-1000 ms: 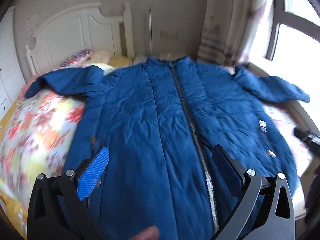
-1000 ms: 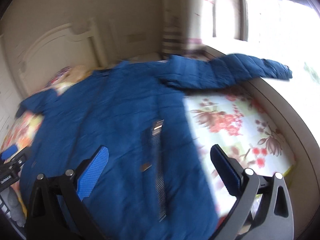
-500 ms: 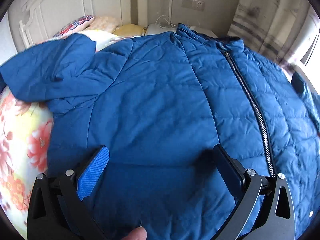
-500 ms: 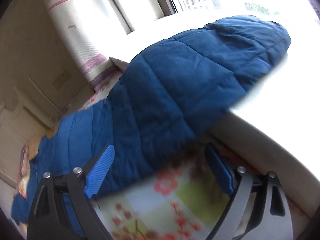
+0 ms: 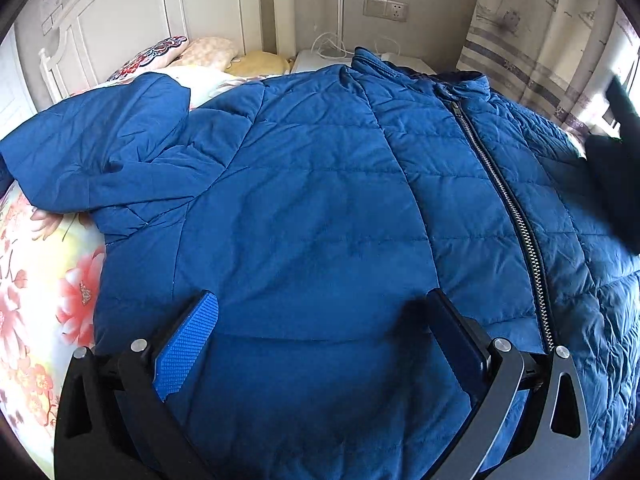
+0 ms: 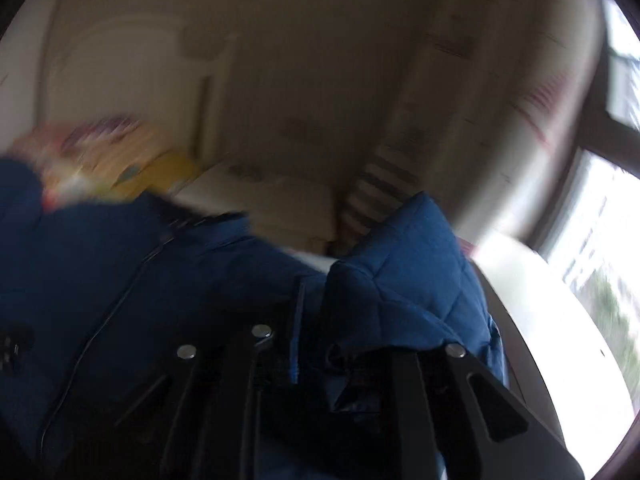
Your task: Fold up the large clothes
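Jacket [image 5: 304,208] under my tongs: deep blue, quilted in stitched lines, diamond quilting right of zip. Zip [image 5: 504,196] silvery on dark tape. My left gripper [image 5: 320,344]: black frame, one pad bright blue with fine dotted texture, other pad dark. Bedsheet [image 5: 44,280] pale yellow-white, red-pink flowers. Headboard [image 5: 132,20] white. Pillow [image 5: 150,54] red and navy floral. Curtain [image 5: 532,40] cream, grey-purple stripes. My right gripper [image 6: 316,336]: black, blue sleeve [image 6: 404,280] between fingers.

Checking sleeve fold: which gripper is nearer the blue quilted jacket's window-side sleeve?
Right. The right gripper is shut on the blue quilted jacket's window-side sleeve, lifting it. The left gripper hovers open over the jacket's other front panel, across the zipper from that sleeve.
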A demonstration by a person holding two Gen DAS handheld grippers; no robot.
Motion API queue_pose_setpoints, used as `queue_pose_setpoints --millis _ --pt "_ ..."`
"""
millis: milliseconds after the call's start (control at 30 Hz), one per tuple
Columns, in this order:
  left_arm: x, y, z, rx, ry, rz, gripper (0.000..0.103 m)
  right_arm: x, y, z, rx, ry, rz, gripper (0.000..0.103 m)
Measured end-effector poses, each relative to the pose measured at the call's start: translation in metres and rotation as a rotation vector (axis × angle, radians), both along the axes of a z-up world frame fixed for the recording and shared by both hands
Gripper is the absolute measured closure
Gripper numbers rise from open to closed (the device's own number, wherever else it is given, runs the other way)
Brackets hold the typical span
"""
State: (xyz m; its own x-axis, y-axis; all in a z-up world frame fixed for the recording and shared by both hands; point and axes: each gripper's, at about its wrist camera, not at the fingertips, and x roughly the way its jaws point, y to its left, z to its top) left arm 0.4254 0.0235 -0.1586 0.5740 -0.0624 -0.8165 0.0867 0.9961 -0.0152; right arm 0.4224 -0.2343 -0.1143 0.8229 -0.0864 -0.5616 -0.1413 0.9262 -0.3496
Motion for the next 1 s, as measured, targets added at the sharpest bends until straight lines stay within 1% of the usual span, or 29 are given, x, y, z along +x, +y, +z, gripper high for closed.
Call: queue_pose_setpoints --millis 33,67,100,133,167,200,233,267,300,333,400,467,500,567,633,667,700,733,767,800,867,900,933,967,1000 --pt "0.000 0.000 0.000 -0.003 -0.001 0.000 0.004 0.003 0.021 -0.016 -0.004 0.079 0.057 0.050" --pt "-0.001 0.001 0.000 -0.004 -0.001 0.000 0.004 0.008 0.041 -0.042 0.017 0.206 0.109 0.031" --pt "-0.001 0.001 0.000 -0.004 -0.002 -0.001 0.004 0.007 0.049 -0.059 0.031 0.277 0.118 0.029" --pt "-0.002 0.002 0.000 -0.007 -0.003 -0.001 0.004 0.006 0.047 -0.065 0.055 0.264 0.102 0.028" --pt "-0.002 0.002 0.000 -0.009 -0.004 0.000 0.004 0.001 0.035 -0.064 0.120 0.253 0.088 0.024" --pt "-0.002 0.002 0.001 -0.014 -0.007 0.000 0.004 0.000 0.025 -0.063 0.180 0.284 0.086 0.023" --pt "-0.003 0.002 0.001 -0.017 -0.008 0.000 0.004 -0.003 0.006 -0.059 0.264 0.305 0.069 0.023" --pt "-0.003 0.003 0.001 -0.020 -0.009 0.000 0.004 -0.009 -0.008 -0.054 0.336 0.312 0.048 0.023" --pt "-0.003 0.003 0.001 -0.020 -0.010 0.001 0.004 -0.023 -0.028 -0.045 0.420 0.309 0.038 0.023" --pt "-0.003 0.003 0.001 -0.020 -0.010 0.001 0.004 -0.036 -0.041 -0.037 0.469 0.285 0.035 0.024" --pt "-0.003 0.003 0.001 -0.020 -0.010 0.001 0.004 -0.067 -0.079 -0.020 0.569 0.201 0.007 0.024" --pt "-0.003 0.003 0.001 -0.017 -0.010 0.001 0.004 -0.087 -0.115 -0.012 0.684 0.140 -0.064 0.023" --pt "-0.003 0.003 0.001 -0.017 -0.010 0.000 0.004 -0.088 -0.147 -0.011 0.774 0.106 -0.135 0.020" --pt "-0.003 0.003 0.001 -0.016 -0.010 0.001 0.004 -0.080 -0.189 -0.017 0.914 0.091 -0.207 0.018" --pt "-0.003 0.003 0.001 -0.016 -0.010 0.001 0.004 -0.065 -0.205 -0.024 1.021 0.091 -0.230 0.018" --pt "-0.003 0.003 0.001 -0.017 -0.010 0.000 0.004 -0.052 -0.210 -0.030 1.073 0.121 -0.232 0.018" --pt "-0.003 0.003 0.001 -0.018 -0.011 0.001 0.004 -0.041 -0.202 -0.036 1.093 0.148 -0.241 0.021" --pt "-0.003 0.004 0.001 -0.019 -0.011 0.001 0.004 -0.031 -0.199 -0.039 1.103 0.168 -0.249 0.030" --pt "-0.004 0.004 0.001 -0.021 -0.013 0.001 0.004 -0.023 -0.190 -0.034 1.117 0.158 -0.224 0.058" --pt "-0.004 0.004 0.001 -0.024 -0.014 0.003 0.004 -0.022 -0.178 -0.025 1.104 0.133 -0.208 0.068" --pt "-0.004 0.006 0.002 -0.035 -0.018 0.005 0.004 -0.019 -0.146 0.005 1.031 0.063 -0.123 0.074" --pt "-0.005 0.006 0.002 -0.042 -0.020 0.006 0.004 -0.020 -0.119 0.026 0.995 0.038 -0.036 0.074" --pt "-0.005 0.008 0.003 -0.056 -0.022 0.007 0.004 -0.017 -0.100 0.037 0.973 0.040 0.030 0.072" --pt "-0.005 0.010 0.003 -0.066 -0.024 0.008 0.004 -0.007 -0.081 0.045 0.950 0.059 0.114 0.064" --pt "-0.005 0.011 0.004 -0.077 -0.026 0.008 0.004 -0.002 -0.048 0.054 0.928 0.120 0.270 0.037"
